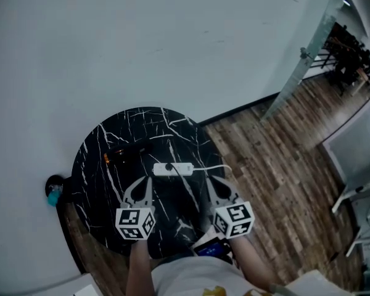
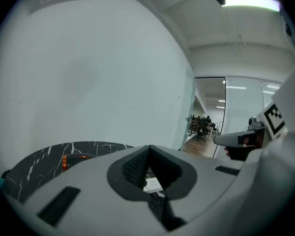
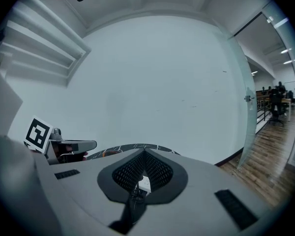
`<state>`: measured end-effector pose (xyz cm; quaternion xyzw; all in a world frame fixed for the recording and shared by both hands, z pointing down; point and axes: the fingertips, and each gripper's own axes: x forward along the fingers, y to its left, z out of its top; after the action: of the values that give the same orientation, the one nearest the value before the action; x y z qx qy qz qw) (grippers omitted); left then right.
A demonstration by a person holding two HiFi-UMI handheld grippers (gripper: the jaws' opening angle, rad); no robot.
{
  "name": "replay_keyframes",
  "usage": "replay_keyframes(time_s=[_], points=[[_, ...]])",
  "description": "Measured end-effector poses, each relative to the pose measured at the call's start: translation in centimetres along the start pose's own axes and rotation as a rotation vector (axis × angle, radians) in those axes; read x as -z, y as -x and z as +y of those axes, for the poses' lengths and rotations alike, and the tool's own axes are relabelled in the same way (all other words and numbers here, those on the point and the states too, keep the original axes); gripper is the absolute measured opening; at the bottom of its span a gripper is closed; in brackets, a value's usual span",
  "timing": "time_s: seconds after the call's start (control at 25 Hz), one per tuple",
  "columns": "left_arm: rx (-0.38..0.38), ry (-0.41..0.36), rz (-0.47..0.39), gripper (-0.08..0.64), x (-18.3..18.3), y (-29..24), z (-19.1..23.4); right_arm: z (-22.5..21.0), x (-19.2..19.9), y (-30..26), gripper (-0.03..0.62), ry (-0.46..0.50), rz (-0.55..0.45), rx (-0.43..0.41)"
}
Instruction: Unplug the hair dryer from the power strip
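Observation:
A white power strip (image 1: 172,169) lies across the middle of a round black marble table (image 1: 98,184), with a black plug (image 1: 169,166) in it and a white cable (image 1: 213,167) trailing to the right. The dark hair dryer (image 1: 122,154) with an orange mark lies behind it to the left. My left gripper (image 1: 145,181) and right gripper (image 1: 211,180) hover just short of the strip, one on each side, both shut and empty. In the left gripper view the strip (image 2: 151,183) shows through the gap under the shut jaws; the right gripper view shows the strip (image 3: 143,184) the same way.
A plain white wall stands right behind the table. A blue-topped object (image 1: 53,194) sits low beside the table's left edge. Wooden floor (image 1: 271,184) spreads to the right, toward a glass partition (image 1: 308,54). A small dark device (image 1: 213,248) is near the person's body.

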<state>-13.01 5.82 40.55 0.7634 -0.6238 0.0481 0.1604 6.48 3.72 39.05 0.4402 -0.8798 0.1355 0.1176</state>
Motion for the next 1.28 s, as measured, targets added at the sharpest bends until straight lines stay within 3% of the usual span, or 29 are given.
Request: replay_keyframes(time_s=[0.28, 0.4, 0.76, 1.16, 1.28], points=[[0.063, 0.028, -0.002, -0.002, -0.1, -2.1, 1.5, 0.5, 0.1, -2.7, -0.002, -0.004, 0.016, 0.007], [0.065, 0.061, -0.005, -0.002, -0.1, -2.5, 2.0, 0.5, 0.3, -2.8, -0.002, -0.005, 0.025, 0.017], [0.07, 0.053, 0.043, -0.002, 1.8, -3.0, 2.5, 0.8, 1.1, -3.1, -0.002, -0.003, 0.047, 0.004], [0.024, -0.017, 0.084, -0.002, 3.0, -3.6, 2.8, 1.2, 2.0, -4.7, -0.002, -0.01, 0.06, -0.052], [0.053, -0.032, 0.099, -0.002, 3.5, -4.1, 2.2, 0.7, 2.7, -5.2, -0.002, -0.028, 0.073, -0.062]])
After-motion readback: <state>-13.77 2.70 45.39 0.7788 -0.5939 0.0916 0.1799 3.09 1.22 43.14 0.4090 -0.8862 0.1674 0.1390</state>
